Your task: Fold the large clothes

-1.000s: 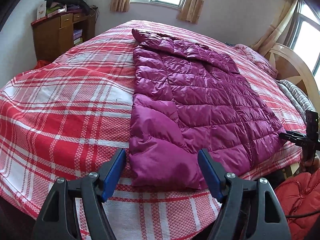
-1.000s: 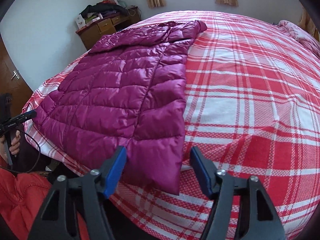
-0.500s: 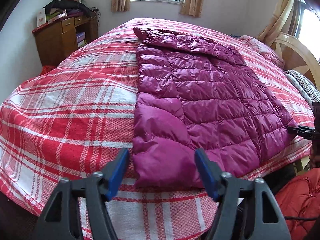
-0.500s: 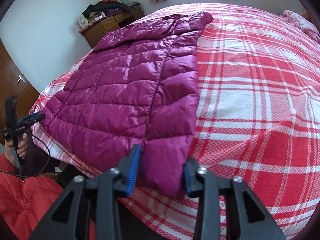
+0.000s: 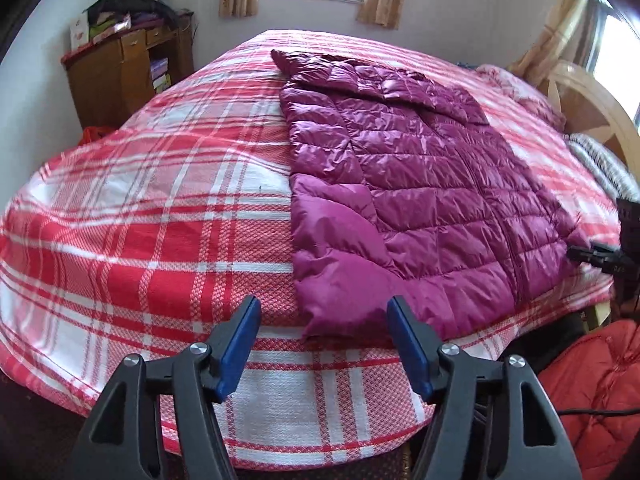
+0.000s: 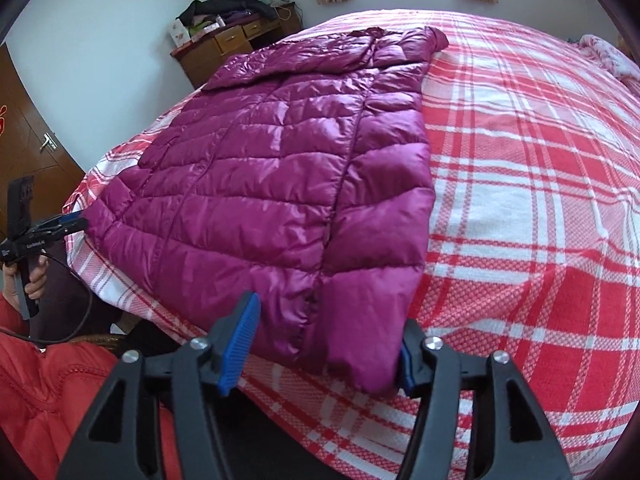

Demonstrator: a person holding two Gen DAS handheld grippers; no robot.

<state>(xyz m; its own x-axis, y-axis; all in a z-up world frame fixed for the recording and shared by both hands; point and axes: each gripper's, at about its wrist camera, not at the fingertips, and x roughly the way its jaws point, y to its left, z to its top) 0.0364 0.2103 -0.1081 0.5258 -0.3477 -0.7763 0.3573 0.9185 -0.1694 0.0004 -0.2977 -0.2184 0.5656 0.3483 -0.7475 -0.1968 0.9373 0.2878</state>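
Left gripper hovers at the bed edge, jaws apart and just widened, nothing between them. Magenta down jacket lies flat on red plaid bedspread, hem at the near edge. Right gripper jaws just reopened, standing apart around the jacket's hem corner; can't tell if the far pad touches it.

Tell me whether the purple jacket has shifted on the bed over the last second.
No. The jacket has not shifted: its left edge keeps the same gap to the small dark speck on the plaid bedspread.
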